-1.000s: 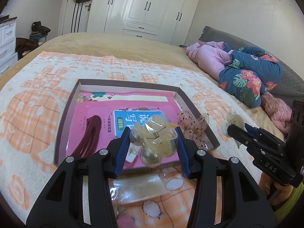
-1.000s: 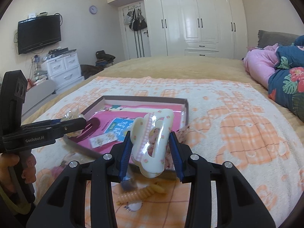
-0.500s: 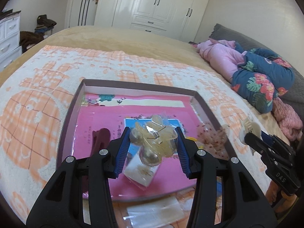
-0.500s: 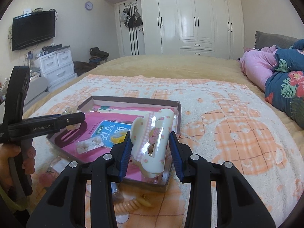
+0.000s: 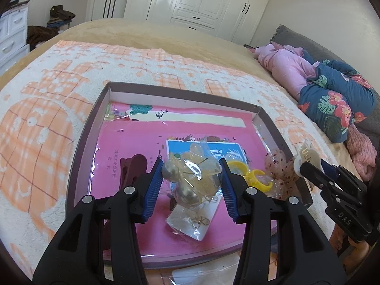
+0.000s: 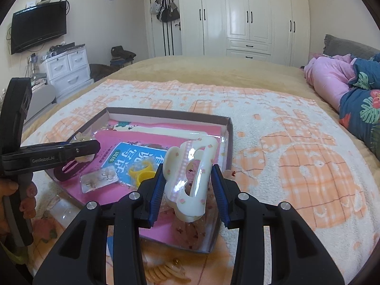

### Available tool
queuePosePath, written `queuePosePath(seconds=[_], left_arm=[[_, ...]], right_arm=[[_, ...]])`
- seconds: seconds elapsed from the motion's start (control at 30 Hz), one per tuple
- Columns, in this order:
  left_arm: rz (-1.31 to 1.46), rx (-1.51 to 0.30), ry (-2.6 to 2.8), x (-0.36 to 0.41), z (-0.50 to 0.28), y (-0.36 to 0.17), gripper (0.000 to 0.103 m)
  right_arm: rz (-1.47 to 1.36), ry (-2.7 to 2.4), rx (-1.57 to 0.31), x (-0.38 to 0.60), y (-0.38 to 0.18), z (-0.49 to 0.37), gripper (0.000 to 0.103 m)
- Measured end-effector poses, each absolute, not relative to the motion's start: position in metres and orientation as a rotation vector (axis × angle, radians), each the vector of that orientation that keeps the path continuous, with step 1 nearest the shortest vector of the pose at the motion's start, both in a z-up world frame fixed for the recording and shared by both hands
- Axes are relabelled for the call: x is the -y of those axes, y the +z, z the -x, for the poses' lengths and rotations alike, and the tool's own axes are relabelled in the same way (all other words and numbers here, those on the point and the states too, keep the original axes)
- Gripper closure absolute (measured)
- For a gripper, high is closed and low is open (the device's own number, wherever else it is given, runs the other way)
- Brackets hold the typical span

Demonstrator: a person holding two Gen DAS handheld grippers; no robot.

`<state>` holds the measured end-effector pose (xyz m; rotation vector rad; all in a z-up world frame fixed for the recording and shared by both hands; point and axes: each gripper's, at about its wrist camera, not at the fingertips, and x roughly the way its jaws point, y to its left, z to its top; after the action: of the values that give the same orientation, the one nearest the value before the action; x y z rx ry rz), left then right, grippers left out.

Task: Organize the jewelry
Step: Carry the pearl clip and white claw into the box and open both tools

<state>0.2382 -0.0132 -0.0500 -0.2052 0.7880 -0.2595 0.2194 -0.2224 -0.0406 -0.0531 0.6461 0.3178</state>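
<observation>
The left claw (image 5: 191, 178) is clamped on a clear plastic packet of pale hair bobbles (image 5: 190, 175) above a shallow purple-rimmed cardboard tray (image 5: 87, 128); the right claw (image 6: 187, 185) grips a cream plastic hair claw clip (image 6: 192, 178) over the tray's near right corner, on a bed's orange-checked blanket (image 6: 296, 161).

a home bedroom: a bed (image 6: 285, 128), white wardrobe (image 6: 249, 16), wall tv (image 6: 39, 33) and drawers (image 6: 68, 67).
</observation>
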Motion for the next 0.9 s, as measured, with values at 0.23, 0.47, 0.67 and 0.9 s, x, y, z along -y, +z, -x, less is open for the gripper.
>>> queuePosePath(seconds=[0.23,0.47,0.67,0.9], left_arm=[[0.21,-0.799,-0.255,0.011,-0.24,-0.053,0.065],[0.214,-0.805,-0.251,0.009,-0.242,-0.055,0.065],[0.219,-0.809,-0.246,0.008,-0.242,-0.058,0.065],[0.223,-0.815,-0.242,0.005,-0.242,-0.061,0.065]], right_arm=[[0.044,0.329,-0.693,0.217,-0.052,-0.232,0.066],[0.033,0.333,-0.739,0.215,-0.064,-0.246,0.065],[0.028,0.333,-0.746,0.215,-0.068,-0.246,0.065],[0.002,0.343,-0.73,0.218,-0.066,-0.238,0.054]])
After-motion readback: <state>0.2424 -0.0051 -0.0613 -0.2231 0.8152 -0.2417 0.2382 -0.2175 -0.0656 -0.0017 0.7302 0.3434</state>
